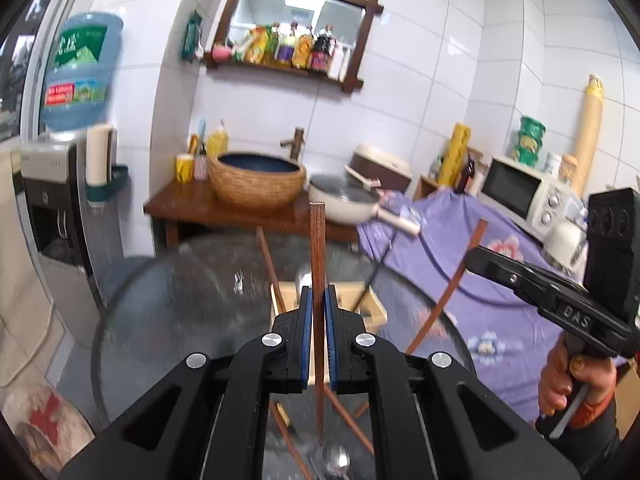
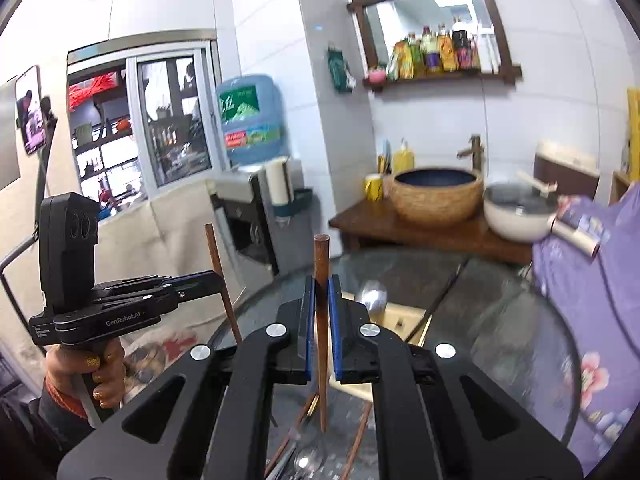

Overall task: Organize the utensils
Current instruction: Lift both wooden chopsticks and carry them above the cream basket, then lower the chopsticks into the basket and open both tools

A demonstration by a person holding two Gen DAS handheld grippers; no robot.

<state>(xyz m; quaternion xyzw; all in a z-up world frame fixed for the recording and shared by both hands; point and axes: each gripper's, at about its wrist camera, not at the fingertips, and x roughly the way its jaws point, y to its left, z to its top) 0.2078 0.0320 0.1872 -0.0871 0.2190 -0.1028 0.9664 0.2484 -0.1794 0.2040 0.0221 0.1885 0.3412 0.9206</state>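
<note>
Round glass table (image 1: 192,300) in a white-tiled kitchen corner, purple flowered cloth (image 1: 500,280) on its far right side. Behind it a wooden stand with a woven basin (image 1: 256,180), a tap and a cream pan (image 1: 344,200); above, a framed mirror shelf (image 2: 436,28) crowded with bottles. Water dispenser (image 2: 252,120) at the left wall, microwave (image 1: 520,192) at the right. On the glass, a shallow wooden box (image 1: 372,308); loose chopsticks and a spoon (image 1: 334,460) nearer the cameras. Left tongs (image 1: 318,300) clamped on an upright brown chopstick (image 1: 318,248), clear of the table. Right tongs (image 2: 320,300) clamped likewise on a second chopstick (image 2: 321,256). Both tools side by side, hands on their grips.
</note>
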